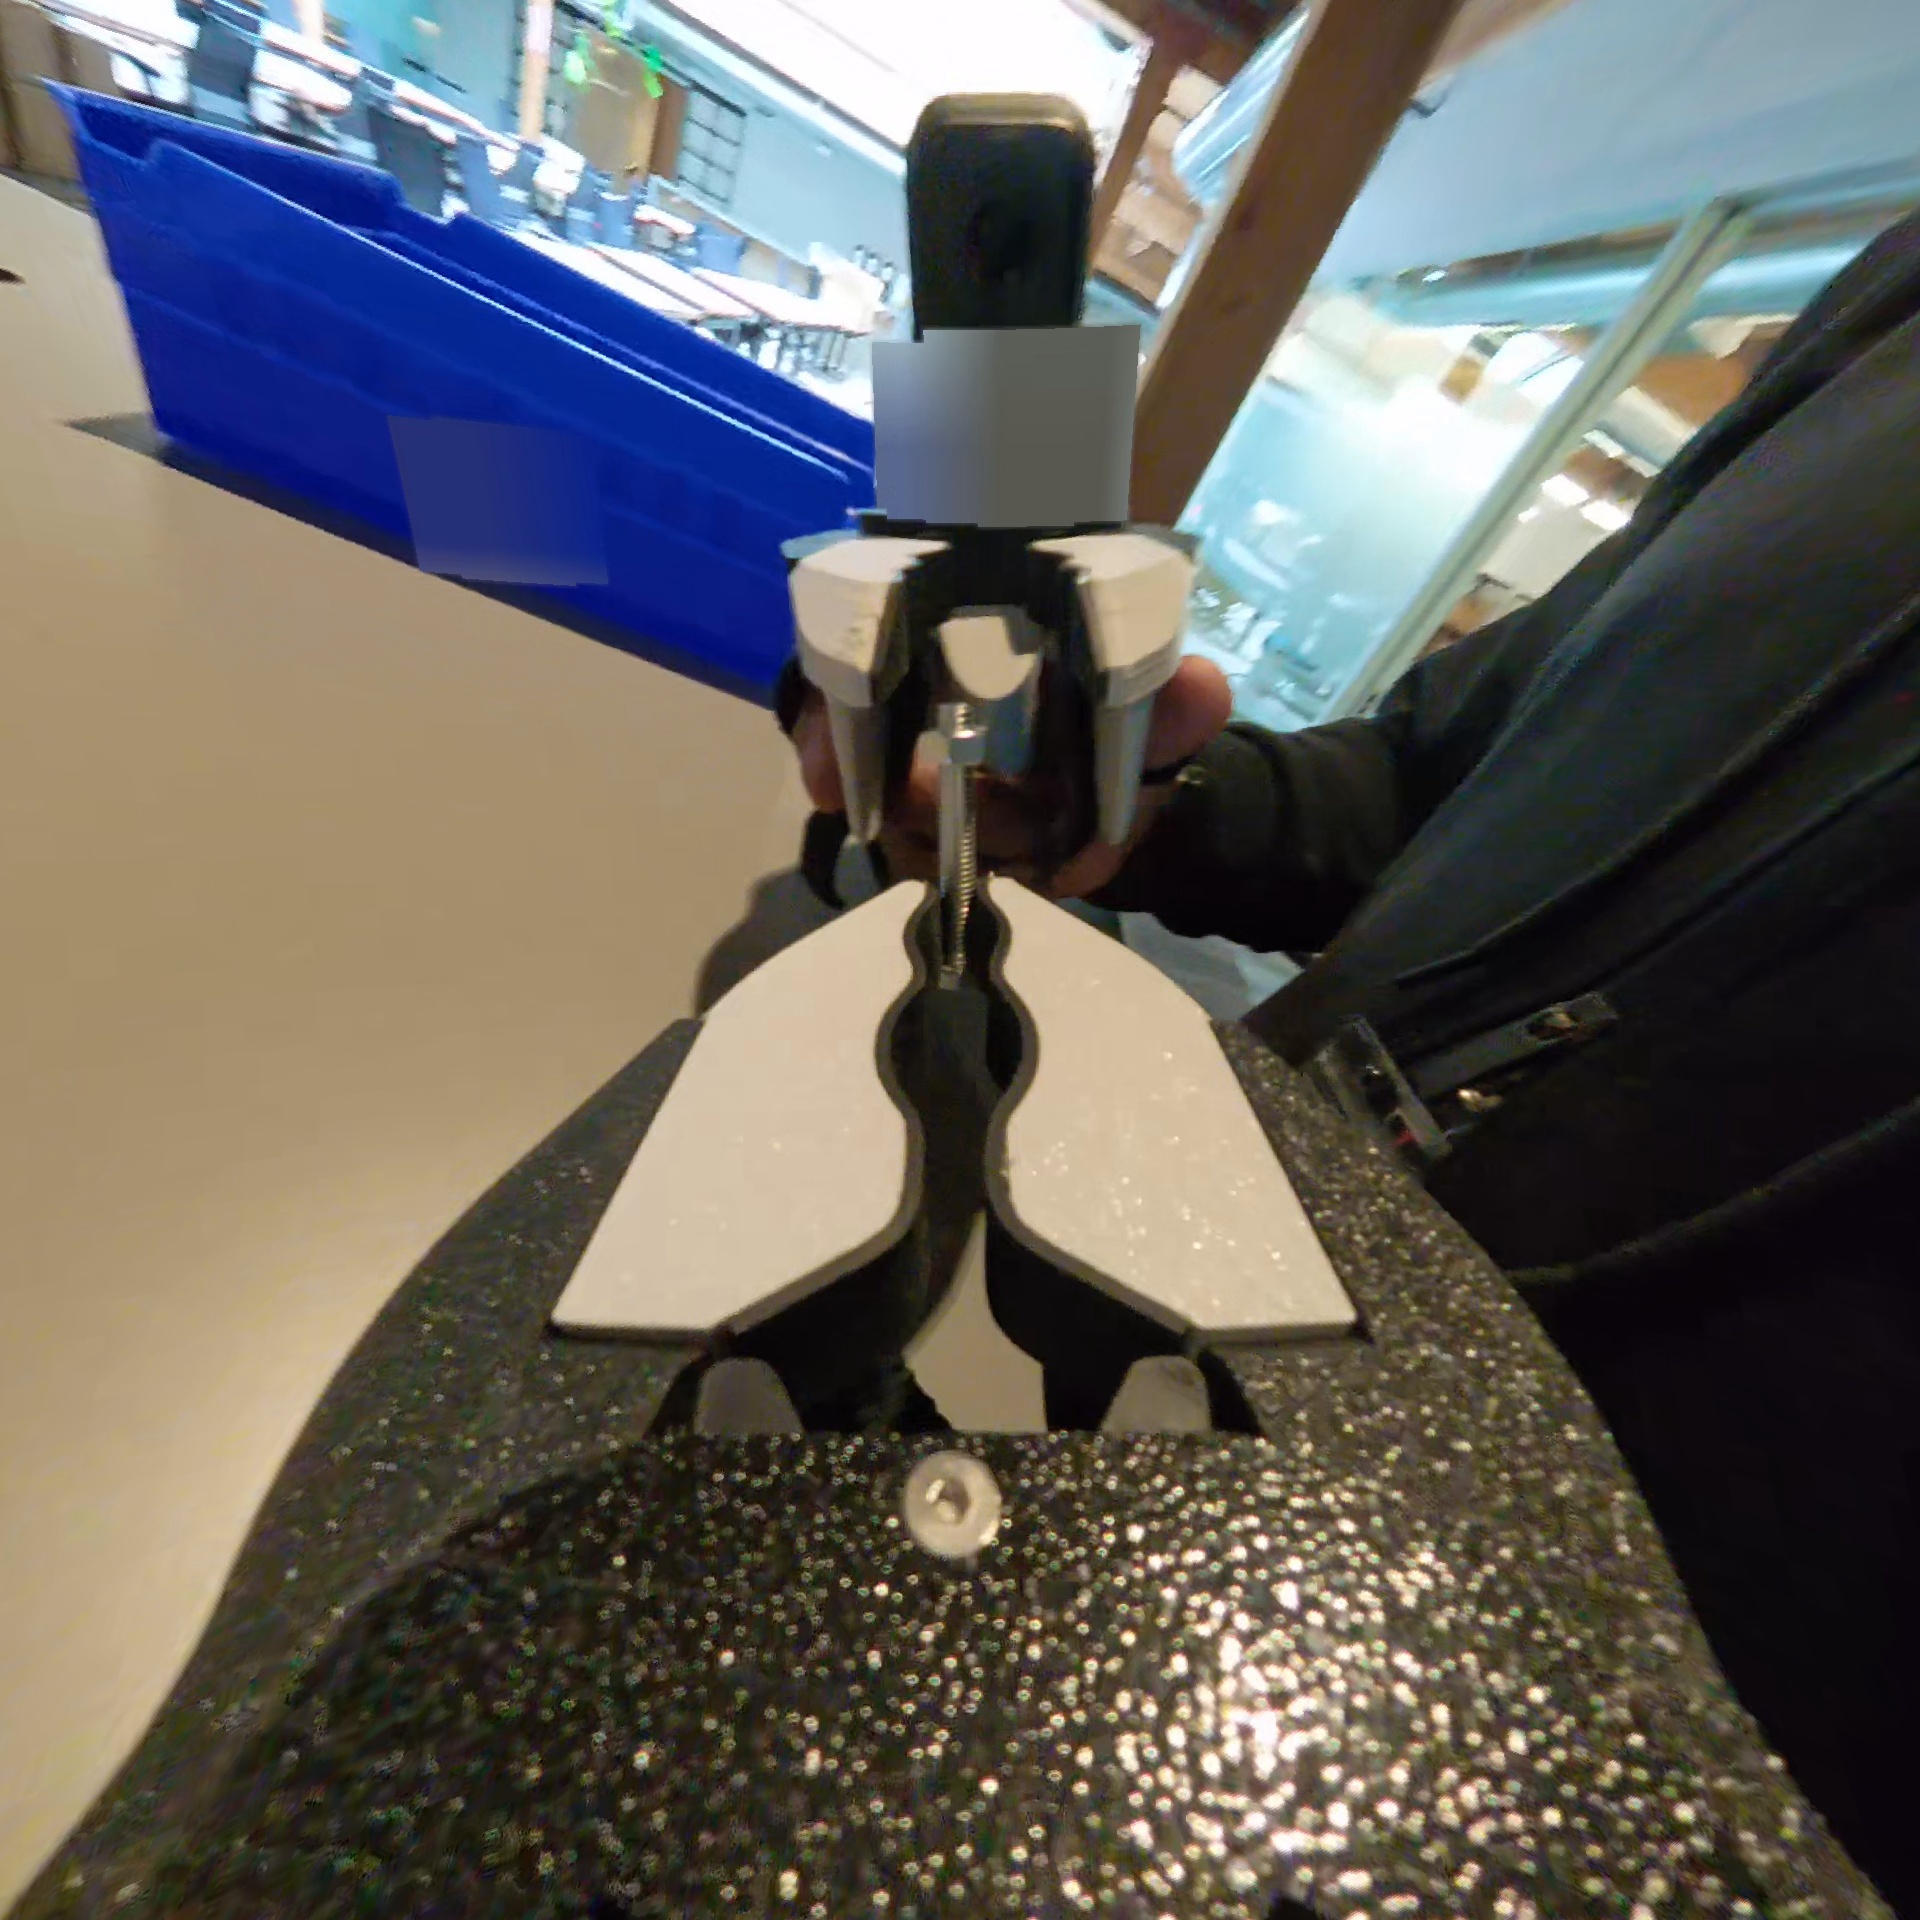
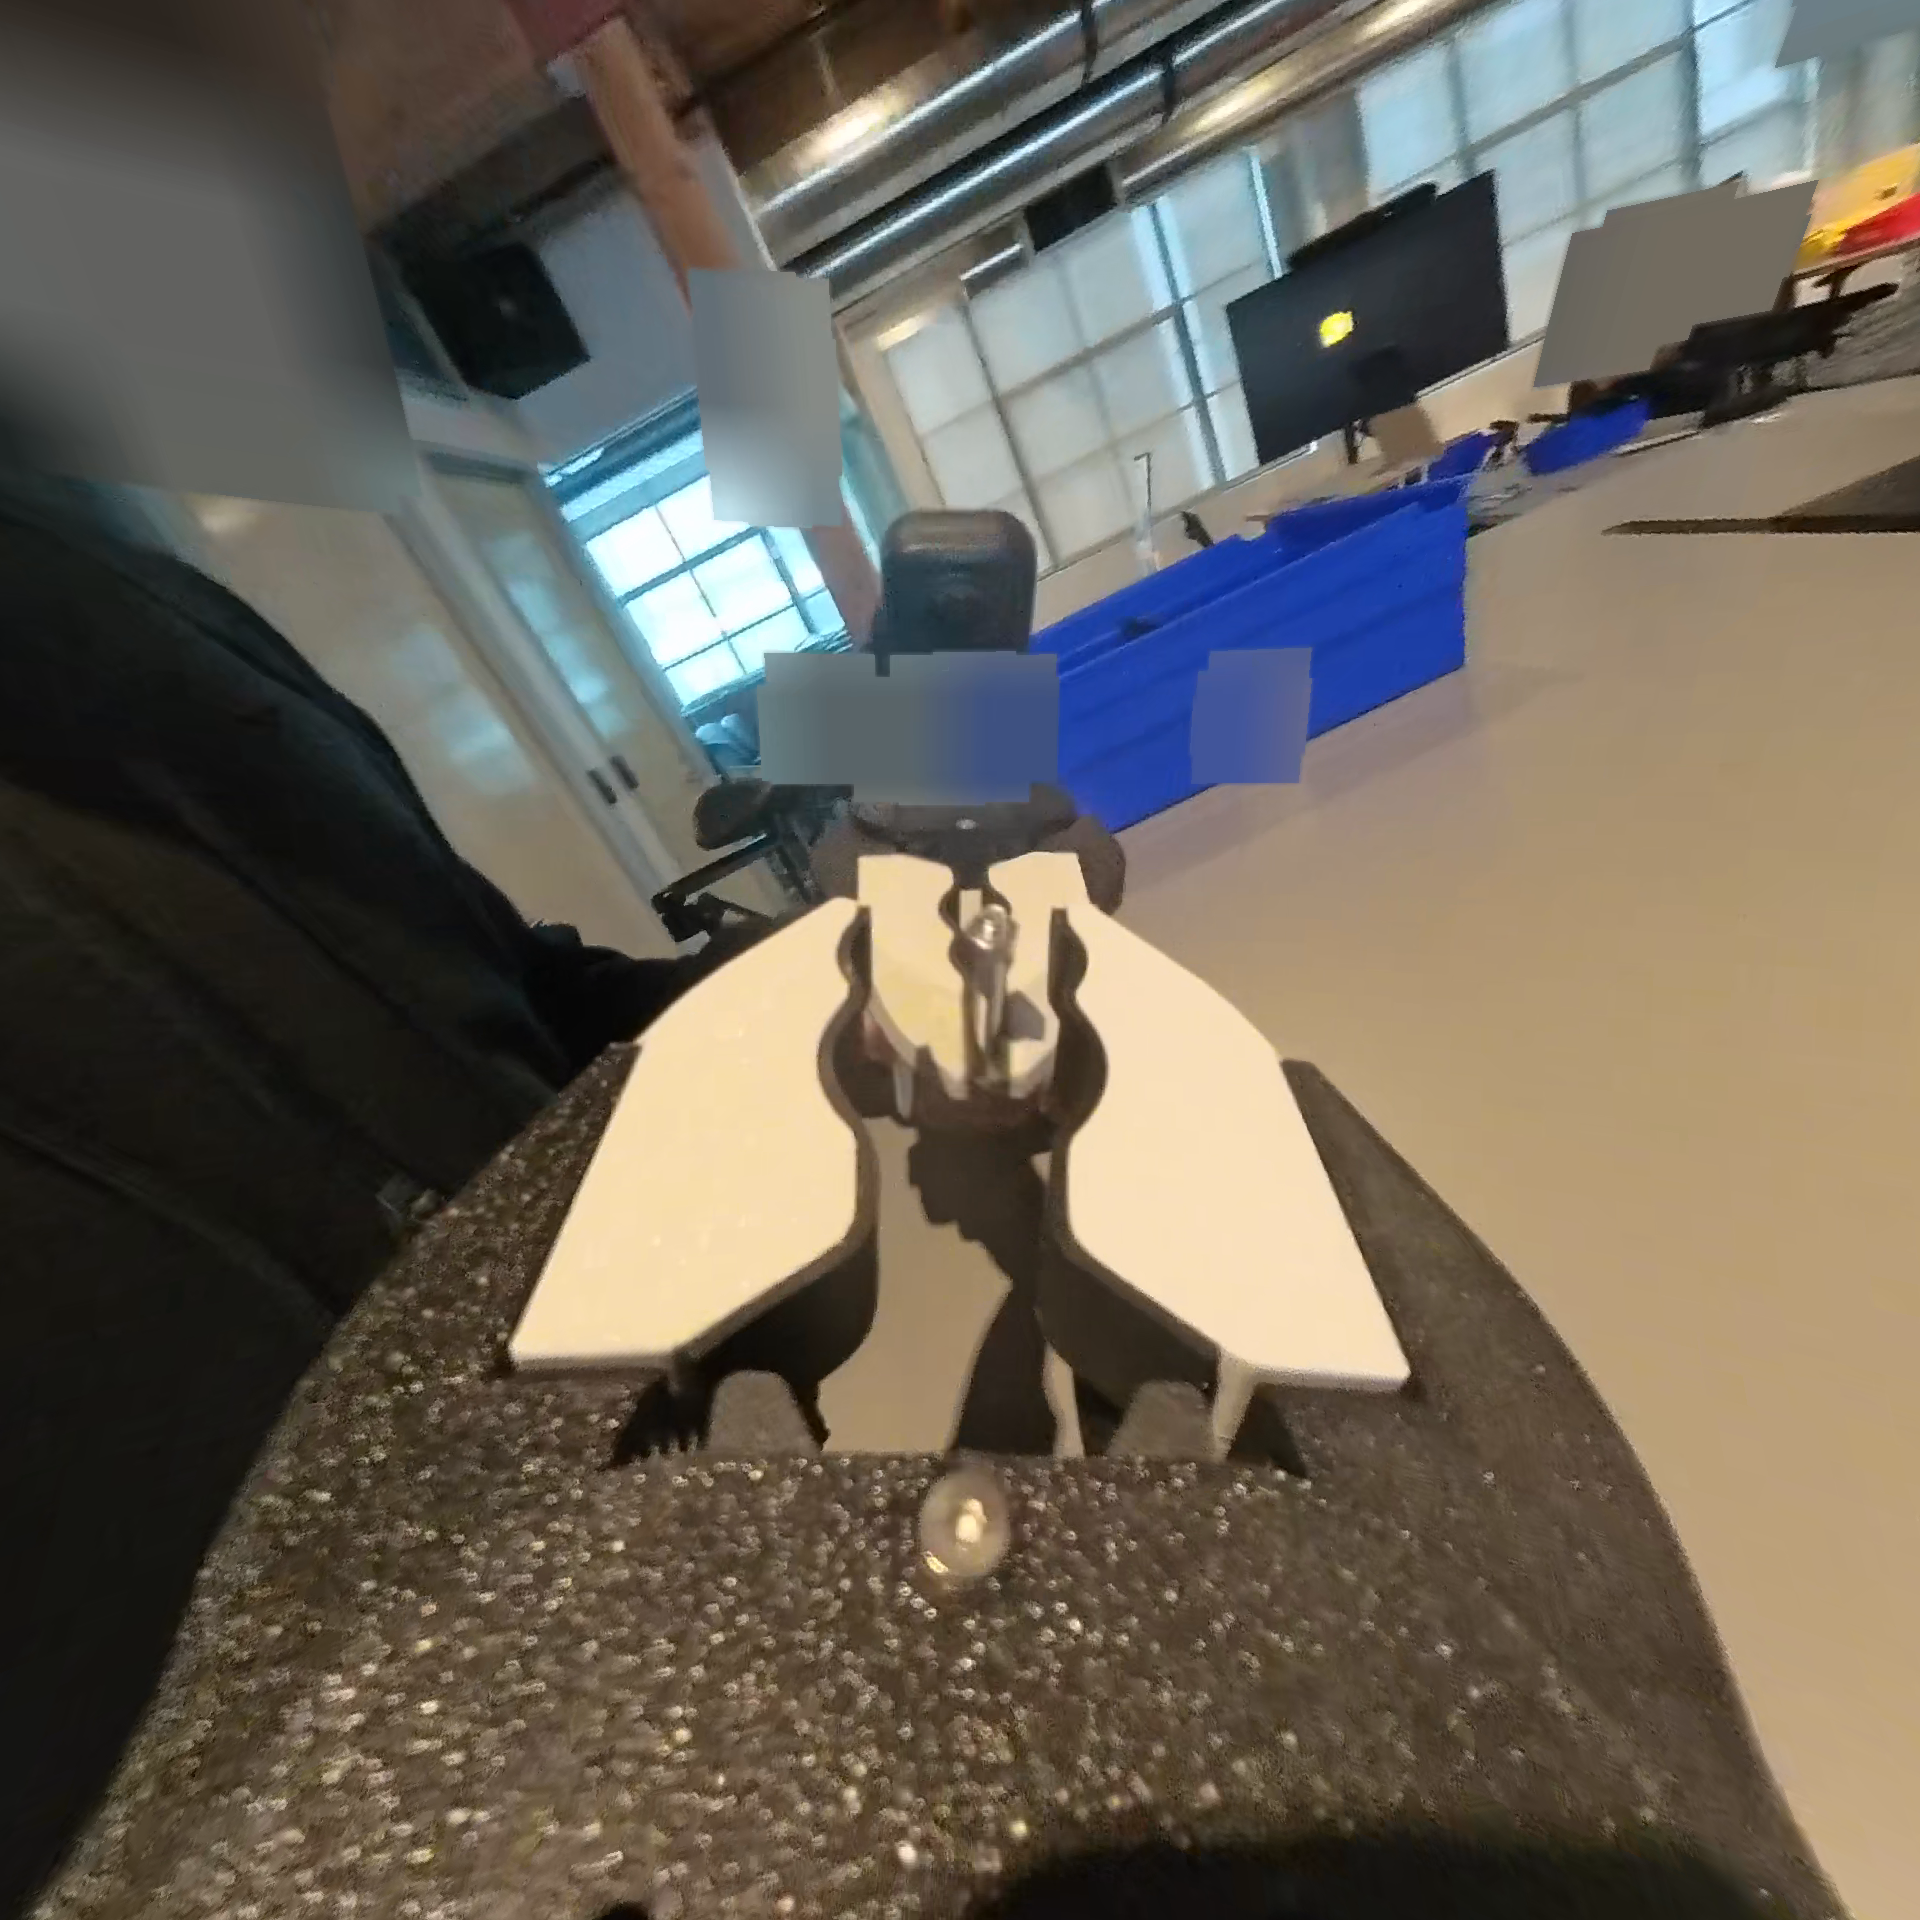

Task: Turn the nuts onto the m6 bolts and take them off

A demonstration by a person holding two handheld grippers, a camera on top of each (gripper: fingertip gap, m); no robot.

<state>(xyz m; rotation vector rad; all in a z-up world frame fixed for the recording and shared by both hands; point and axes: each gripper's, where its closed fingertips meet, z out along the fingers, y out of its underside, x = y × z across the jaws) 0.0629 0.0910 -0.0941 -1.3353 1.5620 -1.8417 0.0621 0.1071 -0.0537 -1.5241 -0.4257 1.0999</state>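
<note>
Left gripper (image 1: 954,914): my white, wavy-edged fingers are pinched on the bolt's lower end; the body behind them is black and glittery.
Bolt (image 1: 952,831): a thin, bright metal rod with a threaded shank, held in the air above the table — its long axis runs straight out from my left tips toward my right gripper.
Nut (image 1: 964,746): a small silvery hex piece, seated near the bolt's far end.
Right gripper (image 1: 987,821): its grey-white tapered fingers stand spread to either side of the nut, touching neither it nor the bolt; a hand (image 1: 1164,748) wraps its handle.
Right view: the bolt (image 2: 982,987) points back at me, between my parted white fingers.
Table (image 1: 312,935): smooth and pale.
Bin (image 1: 416,364): blue plastic, ribbed, at the far edge — well apart from the bolt.
</note>
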